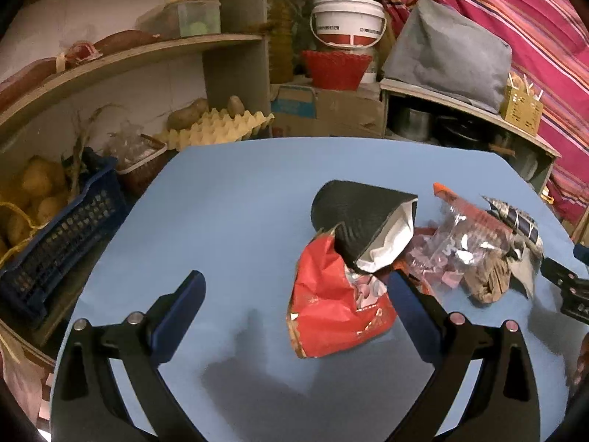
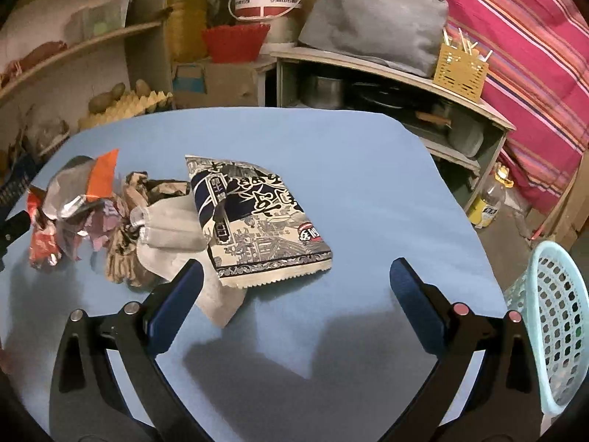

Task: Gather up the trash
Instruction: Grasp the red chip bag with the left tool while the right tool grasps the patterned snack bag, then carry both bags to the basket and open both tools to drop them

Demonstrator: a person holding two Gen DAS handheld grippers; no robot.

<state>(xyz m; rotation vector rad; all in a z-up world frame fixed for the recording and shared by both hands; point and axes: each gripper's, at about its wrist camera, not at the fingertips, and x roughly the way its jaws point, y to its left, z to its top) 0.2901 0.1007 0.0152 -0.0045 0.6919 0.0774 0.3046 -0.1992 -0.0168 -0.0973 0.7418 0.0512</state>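
Left tool: my left tool (image 1: 294, 291) hangs over the blue table (image 1: 228, 199) with its fingers spread wide and nothing between them; its right finger (image 1: 408, 305) sits at the edge of the red snack bag (image 1: 331, 316), and I cannot tell if they touch.
Right tool: my right tool (image 2: 296, 291) is also spread wide and empty; its left finger (image 2: 176, 302) lies over a corner of the grey paper (image 2: 173, 235).
Trash, left wrist view: the red snack bag lies at 3 o'clock of centre; a black pouch with a white lining (image 1: 362, 224) rests on its top edge; a clear wrapper with orange trim (image 1: 460, 232) and a crumpled brown wrapper (image 1: 489, 280) lie further toward 3 o'clock.
Trash, right wrist view: a flat blue-and-white printed packet (image 2: 257, 221) lies at centre, overlapping the grey paper; the crumpled pile (image 2: 77, 213) sits at 9 o'clock.
Basket: a pale blue mesh basket (image 2: 556, 331) stands off the table edge at 4 o'clock.
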